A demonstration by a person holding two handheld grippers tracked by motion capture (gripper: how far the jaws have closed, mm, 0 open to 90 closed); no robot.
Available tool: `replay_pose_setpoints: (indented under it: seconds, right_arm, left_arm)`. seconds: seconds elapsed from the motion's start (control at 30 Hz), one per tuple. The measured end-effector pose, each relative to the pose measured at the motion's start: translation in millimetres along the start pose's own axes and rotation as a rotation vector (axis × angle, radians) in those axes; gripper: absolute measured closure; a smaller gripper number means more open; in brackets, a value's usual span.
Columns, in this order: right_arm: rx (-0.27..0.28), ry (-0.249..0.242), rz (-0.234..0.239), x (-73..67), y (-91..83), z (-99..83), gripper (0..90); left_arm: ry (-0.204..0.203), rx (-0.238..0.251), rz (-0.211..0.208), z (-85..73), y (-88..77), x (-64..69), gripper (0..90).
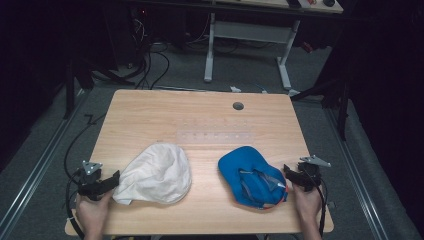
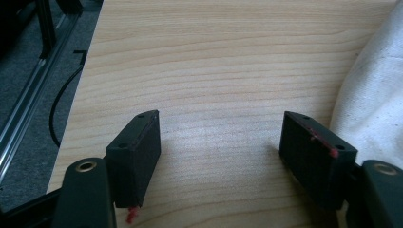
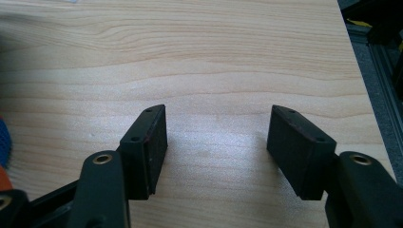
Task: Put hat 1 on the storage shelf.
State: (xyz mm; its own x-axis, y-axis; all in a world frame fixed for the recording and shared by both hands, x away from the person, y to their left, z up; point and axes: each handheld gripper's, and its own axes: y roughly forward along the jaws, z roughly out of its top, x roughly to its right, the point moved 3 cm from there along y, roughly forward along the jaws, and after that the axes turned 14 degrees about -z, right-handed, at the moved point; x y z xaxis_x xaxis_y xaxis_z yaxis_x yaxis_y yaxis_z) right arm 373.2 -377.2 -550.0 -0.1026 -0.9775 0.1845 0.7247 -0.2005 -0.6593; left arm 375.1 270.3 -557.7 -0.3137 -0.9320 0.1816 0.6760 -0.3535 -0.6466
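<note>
Two caps lie on the near half of the wooden counter (image 1: 200, 115). The white cap (image 1: 157, 174) sits left of the middle, a soft rumpled dome, and the blue cap (image 1: 251, 176) sits right of the middle, turned so that its grey inner lining faces up, with a thin red edge at its near side. The two caps are apart, with bare wood between them. The left claw (image 1: 114, 180) rests at the near left edge of the counter, held in the person's left hand (image 1: 93, 209), and its tip is just beside the left rim of the white cap. In the left gripper view, its jaws stand spread with only wood grain between them, and the white cloth shows just beyond the right-hand jaw. The right claw (image 1: 289, 173) sits at the near right, held in the person's right hand (image 1: 306, 200), close to the right side of the blue cap. In the right gripper view, its jaws are spread wide over bare wood, pinching nothing, with a sliver of blue cloth at the left border. A clear plastic strip (image 1: 214, 136) lies flat on the counter beyond the caps.
</note>
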Motion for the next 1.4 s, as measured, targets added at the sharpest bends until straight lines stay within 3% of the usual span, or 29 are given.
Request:
replay_pose_setpoints:
  seconds: [0.6, 0.7, 0.83, 0.97, 1.1, 1.4]
  right_arm:
    - [0.001, -0.008, 0.011, -0.8, 0.2, 0.2, 36.1]
    - [0.001, -0.009, 0.012, -0.8, 0.2, 0.2, 35.8]
    - [0.001, -0.01, 0.012, -0.8, 0.2, 0.2, 35.7]
    - [0.001, -0.009, 0.013, -0.9, 0.2, 0.2, 35.6]
    - [0.0, -0.007, 0.013, -1.1, 0.1, 0.2, 35.4]
    - [0.001, -0.011, 0.014, -0.9, 0.2, 0.2, 35.3]
  left_arm:
    - [0.004, -0.013, -0.005, 1.2, 0.0, -0.5, 30.3]
    - [-0.016, -0.034, 0.01, 3.3, 0.3, -1.9, 25.9]
    - [-0.035, -0.022, 0.006, 4.6, -3.7, -3.2, 23.6]
    - [-0.051, 0.004, -0.023, 8.4, -12.4, -2.4, 23.5]
    - [-0.039, 0.017, -0.045, 12.9, -22.6, 4.3, 22.4]
    - [-0.051, 0.048, -0.125, 20.5, -43.6, 29.5, 20.1]
